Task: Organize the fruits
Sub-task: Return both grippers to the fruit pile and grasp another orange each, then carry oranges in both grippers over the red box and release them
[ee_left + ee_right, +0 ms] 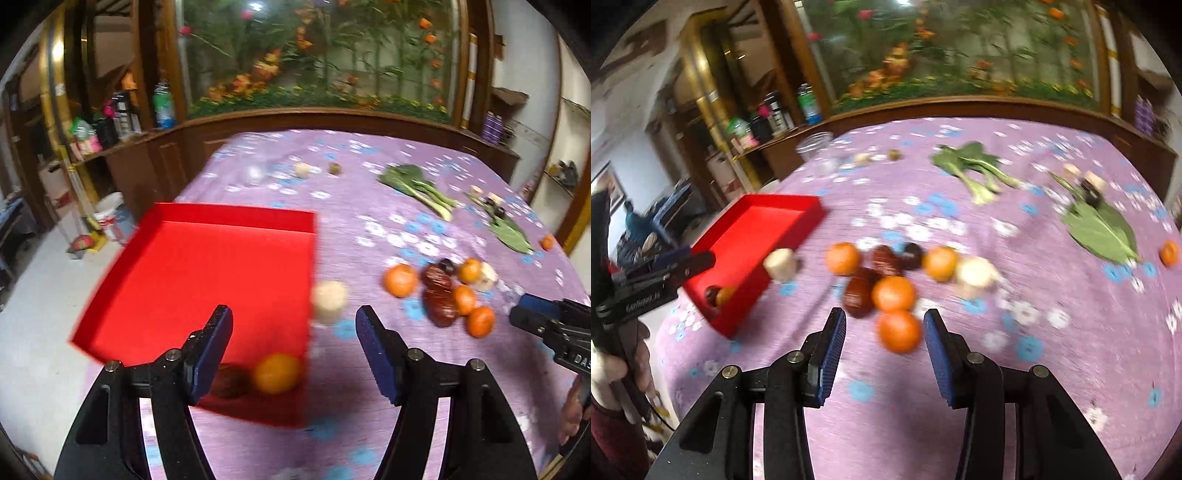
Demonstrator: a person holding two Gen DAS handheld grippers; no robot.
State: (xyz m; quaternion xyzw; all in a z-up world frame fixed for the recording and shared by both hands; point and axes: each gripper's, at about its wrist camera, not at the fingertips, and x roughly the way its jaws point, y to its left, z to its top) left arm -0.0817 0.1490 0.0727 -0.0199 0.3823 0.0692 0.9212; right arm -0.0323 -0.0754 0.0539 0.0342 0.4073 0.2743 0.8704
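A red tray [207, 258] [757, 229] lies at the left of the purple flowered cloth. In its near corner sit an orange [277, 373] and a dark fruit [231, 380]. My left gripper [293, 314] hovers open over that corner, holding nothing. A cream chunk [328, 301] [781, 264] stands just outside the tray's right wall. To the right lies a pile of oranges [894, 293] and dark red fruits [858, 295]. My right gripper [884, 315] is open just short of the pile. The nearest orange [899, 330] shows between its fingers, and the pads stand clear of it.
Leafy greens [971, 166], a flat leaf [1100, 232] and a lone orange [1169, 253] lie farther right. A glass jar [814, 146] and small bits stand at the far edge. A wooden cabinet runs behind. Beyond the tray, the table drops to the floor.
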